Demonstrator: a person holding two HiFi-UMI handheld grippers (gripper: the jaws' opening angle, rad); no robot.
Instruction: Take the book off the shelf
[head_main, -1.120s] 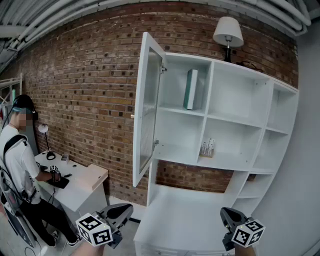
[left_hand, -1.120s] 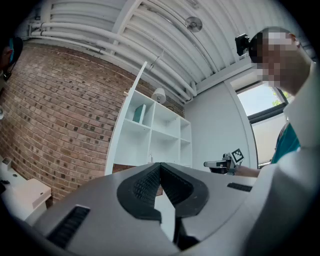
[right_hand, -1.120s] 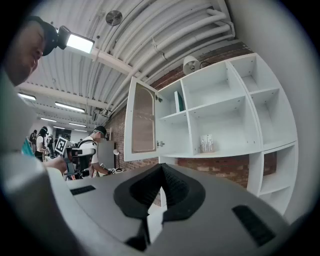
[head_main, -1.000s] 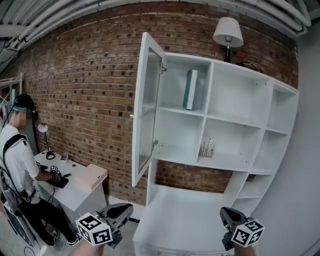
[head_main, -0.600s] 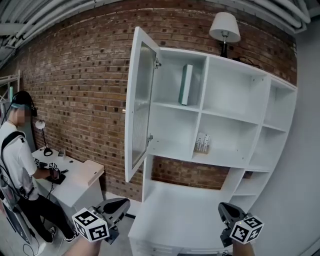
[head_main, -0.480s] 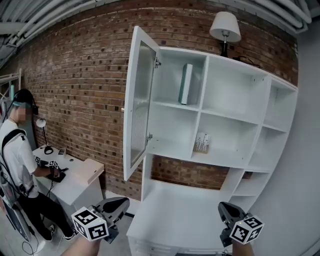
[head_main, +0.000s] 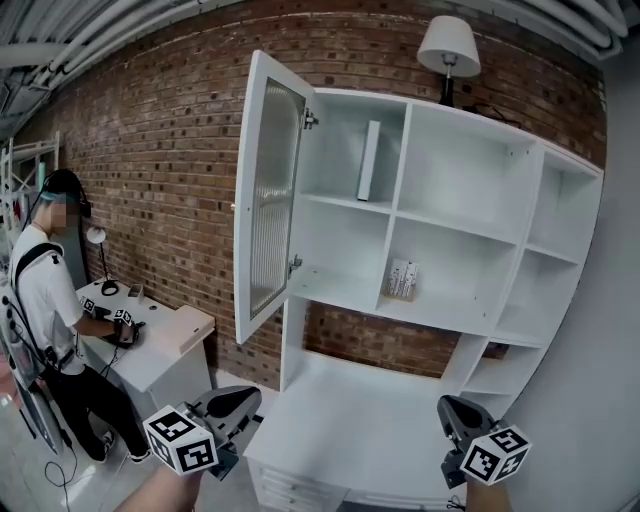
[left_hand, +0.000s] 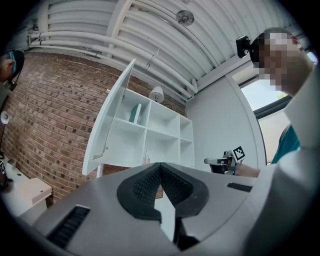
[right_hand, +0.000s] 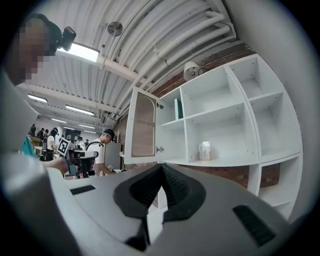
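Observation:
A slim teal book stands upright in the top-left compartment of the white shelf unit, behind its open glazed door. It also shows as the teal book in the left gripper view and the book in the right gripper view. My left gripper and right gripper hang low at the bottom of the head view, far below the book. Both are shut with nothing between the jaws: left gripper, right gripper.
A lamp stands on top of the shelf unit. A small carton sits in the middle compartment. A white counter runs below the shelves. At the left a person works at a white desk by the brick wall.
The shelf unit has slid left and grown a little in the head view, and the book now shows nearly edge-on. Both grippers stay low and shut.

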